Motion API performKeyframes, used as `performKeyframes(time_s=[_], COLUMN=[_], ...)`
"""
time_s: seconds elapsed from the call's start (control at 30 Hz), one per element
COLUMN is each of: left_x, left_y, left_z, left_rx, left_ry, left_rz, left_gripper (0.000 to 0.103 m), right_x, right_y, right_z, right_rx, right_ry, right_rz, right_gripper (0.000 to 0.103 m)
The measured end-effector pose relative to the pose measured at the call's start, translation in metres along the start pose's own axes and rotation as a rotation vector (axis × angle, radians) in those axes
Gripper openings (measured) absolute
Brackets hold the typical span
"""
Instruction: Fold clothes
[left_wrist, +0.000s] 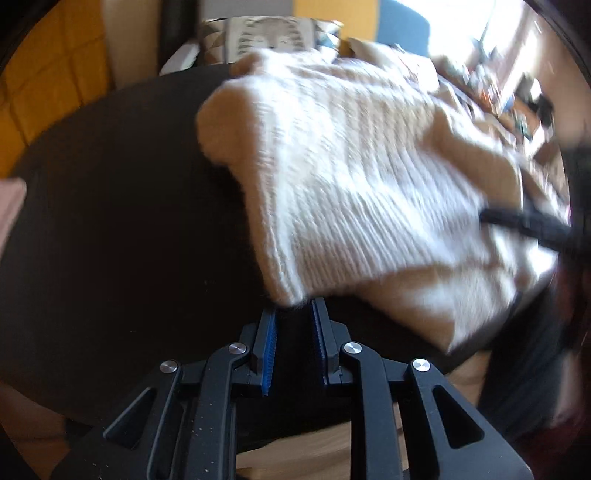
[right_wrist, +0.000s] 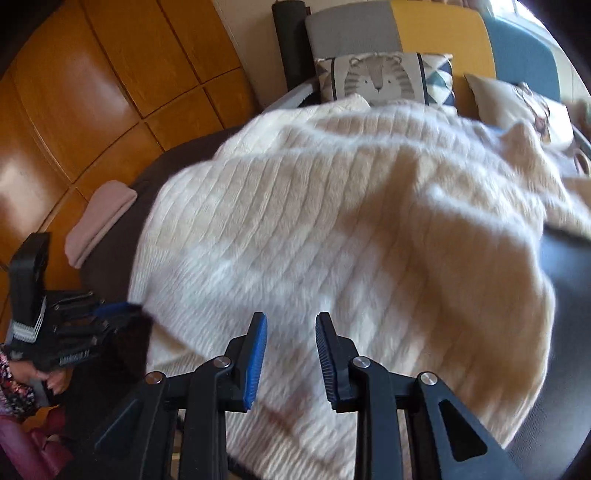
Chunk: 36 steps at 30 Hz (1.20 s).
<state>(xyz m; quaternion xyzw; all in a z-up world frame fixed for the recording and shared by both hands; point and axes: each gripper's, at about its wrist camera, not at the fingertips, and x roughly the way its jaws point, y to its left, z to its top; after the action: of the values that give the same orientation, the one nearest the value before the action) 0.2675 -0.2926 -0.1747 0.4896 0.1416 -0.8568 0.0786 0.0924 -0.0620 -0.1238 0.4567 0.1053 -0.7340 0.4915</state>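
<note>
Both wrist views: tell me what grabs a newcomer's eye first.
A big cream ribbed knit sweater fills the middle, spread over a dark round table. Behind it, a cushion with a tiger face leans at the back. At the table's left edge lies a small folded pink cloth.

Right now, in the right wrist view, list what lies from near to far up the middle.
Right gripper → cream ribbed knit sweater → tiger-print cushion → grey and yellow headboard panels.
</note>
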Motion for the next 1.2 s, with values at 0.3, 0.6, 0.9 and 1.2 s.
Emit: performKeyframes(time_s=[0.3,0.6,0.9,1.2], left_x=[-0.006,0.006,-0.031,-0.076], left_y=[0.014,0.011,0.000,0.012], left_z=[0.002,0.026,0.033,0.040], left_rx=[-0.110,-0.204,-0.078,-0.023], left_ry=[-0.073,-0.147,-0.199,-0.260], left_rz=[-0.120,-0.287,-0.125,-0.007], left_gripper=[0.021,0.026,0.004,0.004], right_x=[-0.009,-0.008,-0.010,-0.009], right_y=[-0.020,-0.030,-0.033,-0.033], right_z=[-0.024,-0.031,-0.031,-0.032], right_rx=[0.079,0.154,0.173,0.180], right_ry=[-0.025,-0.071,-0.075,-0.082], right_rz=[-0.066,-0.025,-0.019,-0.035], right_gripper=[0.027,0.028,0.028,0.028])
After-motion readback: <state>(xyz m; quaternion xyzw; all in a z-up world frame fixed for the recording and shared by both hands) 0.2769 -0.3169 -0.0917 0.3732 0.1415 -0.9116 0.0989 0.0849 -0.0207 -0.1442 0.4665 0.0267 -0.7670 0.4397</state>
